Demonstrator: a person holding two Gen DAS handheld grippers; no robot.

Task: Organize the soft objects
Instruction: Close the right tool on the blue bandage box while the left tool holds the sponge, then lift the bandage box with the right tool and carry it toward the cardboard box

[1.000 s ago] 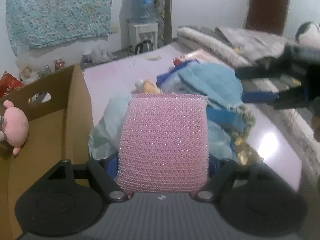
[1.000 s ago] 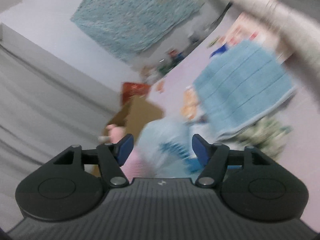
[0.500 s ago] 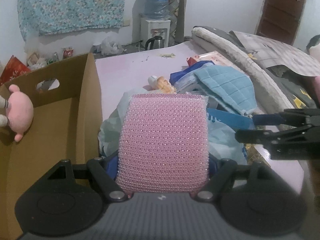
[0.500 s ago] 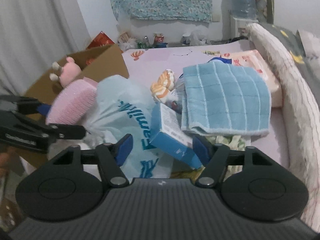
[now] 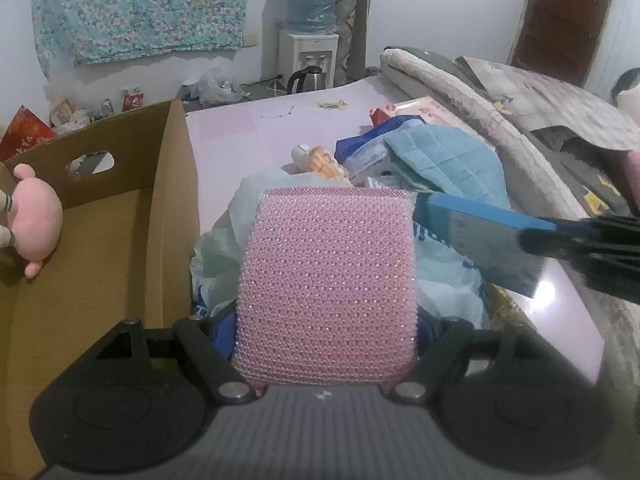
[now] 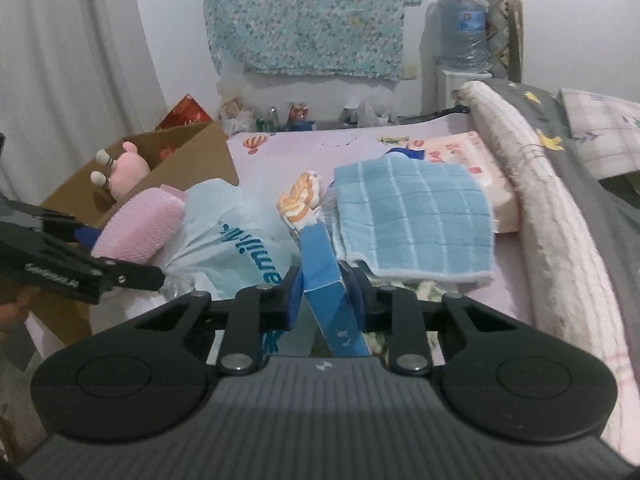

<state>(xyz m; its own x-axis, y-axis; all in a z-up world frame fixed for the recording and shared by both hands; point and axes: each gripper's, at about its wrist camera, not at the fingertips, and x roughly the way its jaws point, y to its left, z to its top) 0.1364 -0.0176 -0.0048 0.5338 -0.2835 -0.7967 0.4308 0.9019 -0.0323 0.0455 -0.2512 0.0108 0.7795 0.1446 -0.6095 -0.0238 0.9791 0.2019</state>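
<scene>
Right gripper: fingers closing on a thin blue box, pads against its two faces, box tilted with its far end up. Left gripper: fingers set wide and pinching a pink textured sponge by its sides, pointed steeply down over the pile near the bed's left edge. Under both, a pale plastic bag with partly hidden blue lettering, roughly "amili". Beyond, a small orange-and-white toy, a blue checked towel, then a pink wipes pack with unreadable red print. Cardboard box off the left edge, pink plush on its rim.
</scene>
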